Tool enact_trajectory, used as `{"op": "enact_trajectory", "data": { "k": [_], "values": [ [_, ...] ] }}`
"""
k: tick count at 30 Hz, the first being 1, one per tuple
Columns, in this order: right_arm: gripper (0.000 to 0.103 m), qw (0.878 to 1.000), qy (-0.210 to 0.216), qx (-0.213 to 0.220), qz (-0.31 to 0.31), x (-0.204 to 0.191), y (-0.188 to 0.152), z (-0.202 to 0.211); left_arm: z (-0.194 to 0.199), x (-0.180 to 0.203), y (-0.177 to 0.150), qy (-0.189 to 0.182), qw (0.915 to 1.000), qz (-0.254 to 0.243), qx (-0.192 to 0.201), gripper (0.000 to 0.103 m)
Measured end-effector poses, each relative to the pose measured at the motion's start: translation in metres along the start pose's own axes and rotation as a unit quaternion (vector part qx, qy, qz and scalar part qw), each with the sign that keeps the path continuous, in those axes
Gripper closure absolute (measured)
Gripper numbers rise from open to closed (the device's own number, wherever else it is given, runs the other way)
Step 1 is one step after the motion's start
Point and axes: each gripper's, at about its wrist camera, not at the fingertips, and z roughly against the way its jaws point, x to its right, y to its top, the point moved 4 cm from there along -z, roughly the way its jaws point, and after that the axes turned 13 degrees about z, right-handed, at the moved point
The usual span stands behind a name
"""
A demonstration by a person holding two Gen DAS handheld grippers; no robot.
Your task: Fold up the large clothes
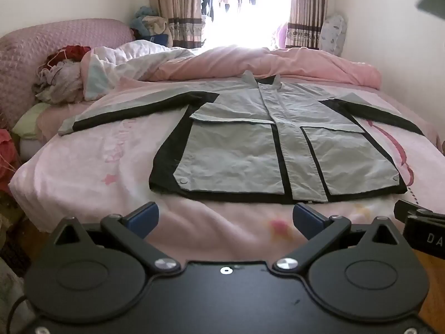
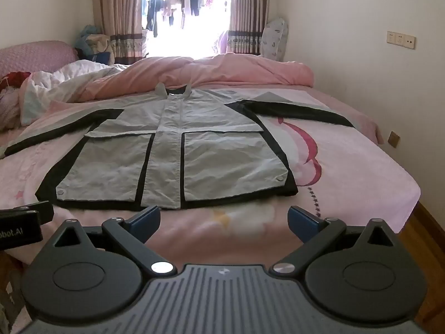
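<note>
Rumpled pink duvet [image 1: 250,61], striped curtains [image 2: 116,16], wall sockets [image 2: 401,39].

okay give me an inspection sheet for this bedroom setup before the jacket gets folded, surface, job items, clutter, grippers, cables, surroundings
Surface: bed with pink sheet, printed pattern, bare around the garment.
Job's things: grey and black jacket lying flat, front up, closed, collar toward the window, both sleeves spread out to the sides; not yet folded.
Clutter: pink duvet bunched beyond the collar; pile of clothes at the left by the pink headboard.
Grippers: left gripper open, empty, short of the hem; right gripper open, empty, short of the hem.
Cables: one dark cable at the left gripper's base.
Surroundings: curtains framing a bright window, wall sockets, wooden floor.
</note>
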Motion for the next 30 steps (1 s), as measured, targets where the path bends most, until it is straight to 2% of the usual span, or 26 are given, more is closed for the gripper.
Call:
{"op": "enact_trajectory", "data": {
  "k": [8,30],
  "values": [
    [0.0,1.0,0.002,-0.004,0.0,-0.0015,-0.001,-0.0006,-0.0041,-0.0024,-0.0084,0.004,1.0,-0.002,-0.003,0.0],
    [0.0,1.0,0.003,-0.007,0.0,-0.0027,-0.0027,-0.0001,-0.0015,-0.0039,-0.0012,0.004,0.9999,0.01,-0.007,0.0]
  ]
}}
